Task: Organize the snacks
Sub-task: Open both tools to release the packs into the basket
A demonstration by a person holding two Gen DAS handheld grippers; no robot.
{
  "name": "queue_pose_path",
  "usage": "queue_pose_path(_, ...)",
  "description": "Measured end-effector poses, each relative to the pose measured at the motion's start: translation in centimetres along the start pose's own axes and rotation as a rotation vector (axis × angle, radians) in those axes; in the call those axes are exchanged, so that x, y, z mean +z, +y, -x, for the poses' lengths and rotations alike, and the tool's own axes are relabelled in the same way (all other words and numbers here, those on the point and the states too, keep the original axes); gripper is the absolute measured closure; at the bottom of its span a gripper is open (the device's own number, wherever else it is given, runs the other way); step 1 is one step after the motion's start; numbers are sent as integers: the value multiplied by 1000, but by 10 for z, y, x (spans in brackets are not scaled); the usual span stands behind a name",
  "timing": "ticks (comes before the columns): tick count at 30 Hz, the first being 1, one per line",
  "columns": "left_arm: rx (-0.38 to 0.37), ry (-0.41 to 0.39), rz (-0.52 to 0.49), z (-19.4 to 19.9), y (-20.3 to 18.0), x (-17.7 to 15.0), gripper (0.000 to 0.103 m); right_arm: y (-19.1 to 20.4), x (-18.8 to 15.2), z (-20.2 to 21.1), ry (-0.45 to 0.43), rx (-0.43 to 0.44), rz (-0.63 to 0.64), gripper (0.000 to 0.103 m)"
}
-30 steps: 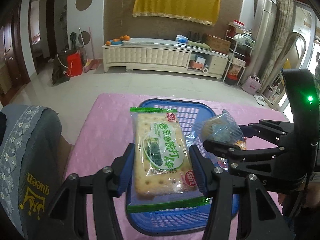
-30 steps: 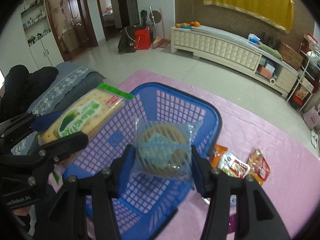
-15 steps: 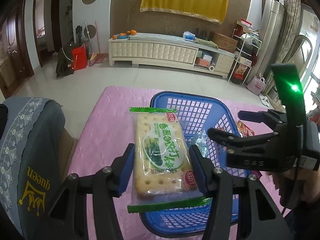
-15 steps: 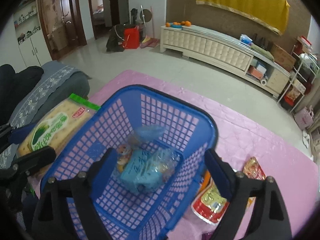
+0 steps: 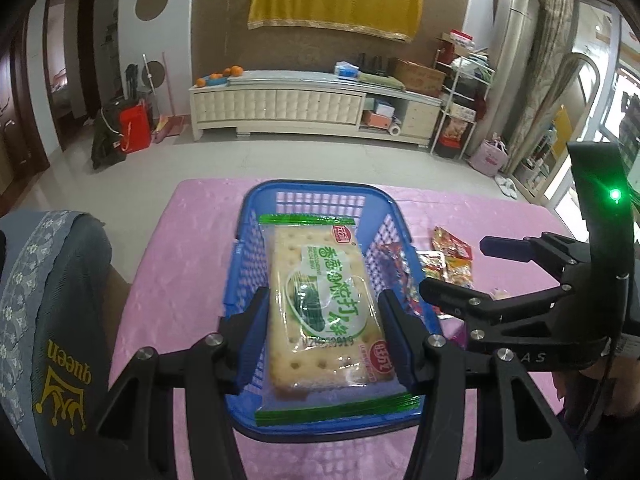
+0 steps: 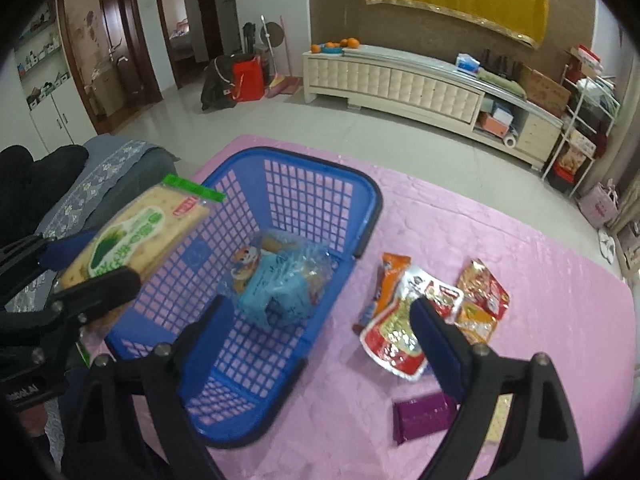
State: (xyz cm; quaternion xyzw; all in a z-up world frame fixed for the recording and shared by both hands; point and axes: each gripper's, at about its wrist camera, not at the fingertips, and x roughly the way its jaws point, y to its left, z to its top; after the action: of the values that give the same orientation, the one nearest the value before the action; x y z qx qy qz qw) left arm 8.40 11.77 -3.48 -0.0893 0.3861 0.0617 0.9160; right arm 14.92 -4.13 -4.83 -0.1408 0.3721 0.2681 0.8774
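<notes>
The left gripper [image 5: 324, 332] is clamped on a long clear-wrapped cracker packet with green sealed ends [image 5: 326, 312], its blue pads pressing the packet's two long sides, and holds it above the blue perforated plastic basket [image 5: 248, 240] that sits directly ahead and below on the pink tablecloth [image 5: 180, 280]. In the right wrist view the packet [image 6: 132, 236] hangs over the basket's left rim rather than its middle. The right gripper [image 6: 320, 336] is spread wide and empty, hovering over the basket's right wall; a pale blue bagged snack [image 6: 280, 288] lies on the basket floor just ahead of its left finger, and loose red and orange snack pouches [image 6: 404, 328] lie on the cloth by its right finger.

To place the crackers well, the left tool should probably carry the packet further in over the open floor, lower it flat alongside the bagged snack, then release low so the brittle crackers do not drop.
</notes>
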Motion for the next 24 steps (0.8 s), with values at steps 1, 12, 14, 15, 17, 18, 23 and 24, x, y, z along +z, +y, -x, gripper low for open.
queue_pose_path(1,-3,4,-4,-1,-3,-1,51,-2,-1,1,0,-3,-7,11)
queue_pose_path(12,-56,75,-14,-31,-12,-10,51,-19,-25,2,23,-35,-62,11)
queue_pose_path(14,-63,85,-14,-36,-14,-11,51,-21,-28,-1,32,-41,-68,11)
queue_pose_path(15,-65,89,-15,-38,-14,-10,51,-21,-30,-1,35,-43,-68,11)
queue_pose_path(17,-72,97,-16,-42,-15,-9,51,-23,-32,-3,40,-50,-77,11)
queue_pose_path(18,-77,101,-16,-44,-17,-10,51,-25,-34,-2,40,-52,-82,11)
queue_pose_path(23,-79,119,-2,-50,-14,-20,47,-34,-39,1,39,-61,-119,11)
queue_pose_path(24,-93,119,0,-48,-14,-21,42,-35,-40,3,38,-59,-126,11)
